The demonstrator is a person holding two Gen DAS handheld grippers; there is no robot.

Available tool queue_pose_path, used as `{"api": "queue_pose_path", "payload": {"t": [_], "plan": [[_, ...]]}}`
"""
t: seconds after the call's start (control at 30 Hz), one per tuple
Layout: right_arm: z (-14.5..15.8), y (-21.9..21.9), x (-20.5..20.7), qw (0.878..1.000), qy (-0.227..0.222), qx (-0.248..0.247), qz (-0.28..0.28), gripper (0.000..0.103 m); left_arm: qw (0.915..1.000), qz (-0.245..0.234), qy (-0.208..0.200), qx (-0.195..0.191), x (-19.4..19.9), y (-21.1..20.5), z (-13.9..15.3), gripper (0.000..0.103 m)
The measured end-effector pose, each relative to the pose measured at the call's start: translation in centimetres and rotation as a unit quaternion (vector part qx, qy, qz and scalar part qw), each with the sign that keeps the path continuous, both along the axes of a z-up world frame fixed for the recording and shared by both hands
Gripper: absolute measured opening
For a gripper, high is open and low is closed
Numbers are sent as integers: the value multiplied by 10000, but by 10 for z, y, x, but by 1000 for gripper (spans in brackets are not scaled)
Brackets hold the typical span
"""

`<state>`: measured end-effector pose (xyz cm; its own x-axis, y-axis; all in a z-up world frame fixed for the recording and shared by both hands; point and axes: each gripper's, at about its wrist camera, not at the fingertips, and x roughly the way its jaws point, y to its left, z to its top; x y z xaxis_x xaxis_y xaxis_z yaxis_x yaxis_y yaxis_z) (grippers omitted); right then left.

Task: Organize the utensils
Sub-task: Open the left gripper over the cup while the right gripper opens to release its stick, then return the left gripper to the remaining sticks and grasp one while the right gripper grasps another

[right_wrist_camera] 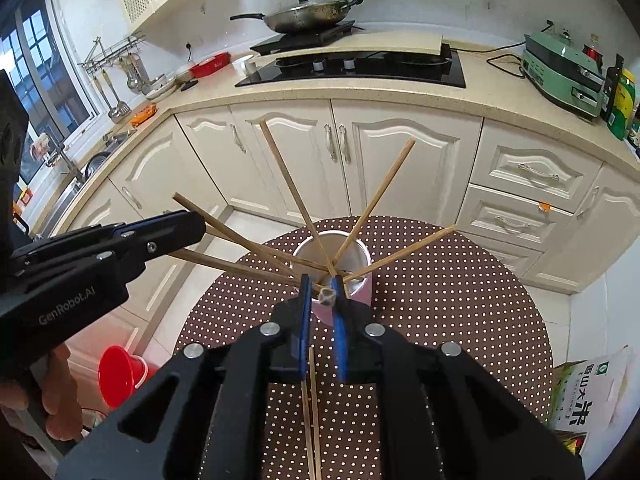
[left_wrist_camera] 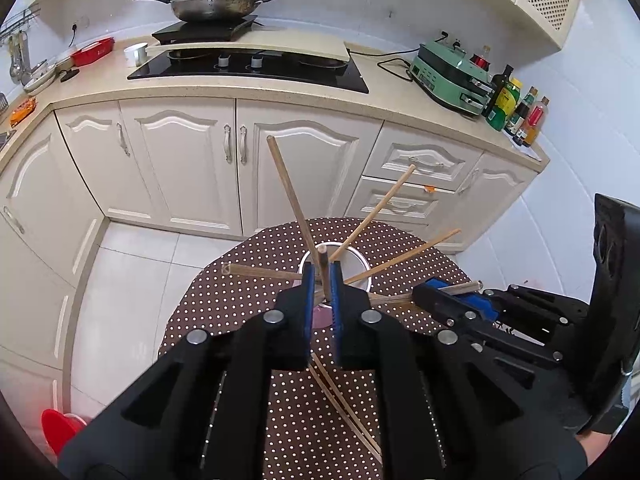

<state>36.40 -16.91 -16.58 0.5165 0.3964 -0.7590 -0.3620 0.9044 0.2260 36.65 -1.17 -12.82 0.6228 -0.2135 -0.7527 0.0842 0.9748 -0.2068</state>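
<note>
A steel utensil cup (left_wrist_camera: 352, 264) (right_wrist_camera: 352, 248) with a pink base stands on the round dotted table (left_wrist_camera: 248, 304) (right_wrist_camera: 440, 300). Several wooden chopsticks (left_wrist_camera: 292, 200) (right_wrist_camera: 292, 188) fan out of it. My left gripper (left_wrist_camera: 323, 280) is shut on one chopstick (left_wrist_camera: 325, 276) over the cup; it enters the right wrist view (right_wrist_camera: 176, 228) from the left. My right gripper (right_wrist_camera: 322, 294) is shut on a chopstick whose end (right_wrist_camera: 327, 295) points at the camera; it shows at the right in the left wrist view (left_wrist_camera: 460, 300). Two more chopsticks (left_wrist_camera: 344, 404) (right_wrist_camera: 313, 408) lie on the table under the grippers.
Behind the table are cream cabinets (left_wrist_camera: 180, 168), a counter with a black hob (left_wrist_camera: 248, 66), a wok (left_wrist_camera: 216, 6), a green appliance (left_wrist_camera: 448, 76) and bottles (left_wrist_camera: 516, 108). A red stool (right_wrist_camera: 120, 376) stands left of the table and a rice bag (right_wrist_camera: 588, 396) at the right.
</note>
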Motion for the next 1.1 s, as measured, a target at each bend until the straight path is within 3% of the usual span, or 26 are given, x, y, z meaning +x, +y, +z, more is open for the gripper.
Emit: {"api": "queue_pose_path", "payload": {"t": [0.03, 0.1, 0.17, 0.7, 0.87, 1.1], "plan": [[2, 0, -2, 10000, -19, 13, -11, 13, 10000, -9, -26, -1, -2, 0, 1, 19], [5, -3, -5, 9999, -82, 37, -47, 20, 9999, -16, -97, -22, -8, -1, 4, 44], [9, -6, -10, 9999, -131, 72, -83, 23, 9997, 42, -229, -12, -14, -1, 8, 53], [33, -30, -50, 9985, -464, 256, -112, 26, 9977, 490, -440, -154, -59, 10, 10, 54], [29, -37, -62, 9987, -427, 255, -67, 28, 9974, 635, -242, -228, -65, 13, -6, 55], [-3, -35, -68, 9999, -31, 166, -26, 28, 9979, 596, 211, -160, -64, 0, -40, 55]]}}
